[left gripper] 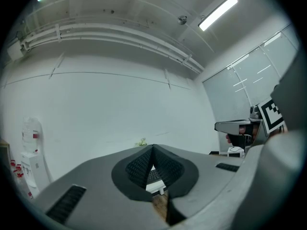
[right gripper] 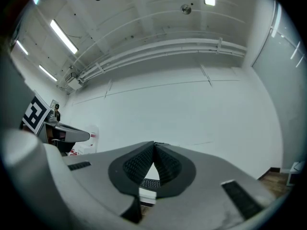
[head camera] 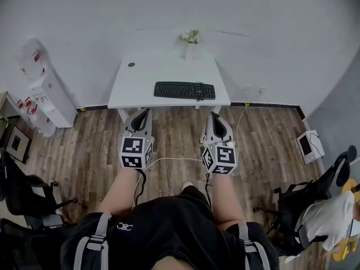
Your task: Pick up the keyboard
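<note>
A black keyboard (head camera: 184, 90) lies on a white desk (head camera: 135, 83) against the far wall, towards the desk's front right. My left gripper (head camera: 142, 117) and right gripper (head camera: 216, 122) are held over the wooden floor short of the desk, both shut with nothing between the jaws. Through the left gripper's (left gripper: 152, 152) closed pads a sliver of the keyboard (left gripper: 154, 176) and desk edge shows. The right gripper (right gripper: 154, 150) frames the keyboard (right gripper: 149, 183) the same way.
A small plant in a white pot (head camera: 191, 43) stands at the desk's back edge. A water dispenser (head camera: 48, 91) stands at the left wall, office chairs (head camera: 25, 193) at both sides, and a seated person (head camera: 332, 210) at the lower right.
</note>
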Available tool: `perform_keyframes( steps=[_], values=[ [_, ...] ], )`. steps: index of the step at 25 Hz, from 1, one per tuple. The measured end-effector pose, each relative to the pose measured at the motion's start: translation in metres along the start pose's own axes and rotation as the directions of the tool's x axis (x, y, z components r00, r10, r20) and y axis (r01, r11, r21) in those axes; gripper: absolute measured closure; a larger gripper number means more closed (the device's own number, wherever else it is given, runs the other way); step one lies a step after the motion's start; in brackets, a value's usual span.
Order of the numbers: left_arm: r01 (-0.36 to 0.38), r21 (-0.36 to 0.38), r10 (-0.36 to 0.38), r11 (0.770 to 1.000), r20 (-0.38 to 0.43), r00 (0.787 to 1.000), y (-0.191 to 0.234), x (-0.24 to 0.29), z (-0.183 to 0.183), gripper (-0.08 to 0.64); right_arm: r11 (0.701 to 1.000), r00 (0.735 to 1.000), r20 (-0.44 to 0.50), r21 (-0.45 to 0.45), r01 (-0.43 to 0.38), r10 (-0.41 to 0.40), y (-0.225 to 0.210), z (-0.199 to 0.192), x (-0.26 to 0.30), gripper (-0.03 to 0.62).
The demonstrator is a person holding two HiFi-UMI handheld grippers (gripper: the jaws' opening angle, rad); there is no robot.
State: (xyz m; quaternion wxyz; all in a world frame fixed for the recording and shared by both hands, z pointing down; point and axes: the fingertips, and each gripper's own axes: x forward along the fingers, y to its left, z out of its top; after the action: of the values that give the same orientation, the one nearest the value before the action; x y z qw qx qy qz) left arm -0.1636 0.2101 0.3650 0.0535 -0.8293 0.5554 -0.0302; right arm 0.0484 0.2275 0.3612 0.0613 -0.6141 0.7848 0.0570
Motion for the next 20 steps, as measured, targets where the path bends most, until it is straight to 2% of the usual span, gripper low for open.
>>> perform_keyframes(
  steps=[10,15,20],
  values=[
    [-0.005,0.0,0.005,1.0,0.022,1.0,0.014,0.047,-0.005,0.549,0.998,1.0,0.018,0.07,-0.002,0.001,-0.02,-0.013,0.044,0.588],
    [-0.017,-0.002,0.017,1.0,0.024,1.0,0.033,0.092,-0.011,0.549,0.998,1.0,0.031,0.065,-0.002,0.0,-0.036,-0.019,0.093,0.588],
    [-0.024,-0.008,0.024,1.0,0.009,1.0,0.052,0.147,-0.025,0.549,0.997,1.0,0.01,0.073,0.021,-0.022,-0.06,-0.042,0.15,0.588]
  ],
)
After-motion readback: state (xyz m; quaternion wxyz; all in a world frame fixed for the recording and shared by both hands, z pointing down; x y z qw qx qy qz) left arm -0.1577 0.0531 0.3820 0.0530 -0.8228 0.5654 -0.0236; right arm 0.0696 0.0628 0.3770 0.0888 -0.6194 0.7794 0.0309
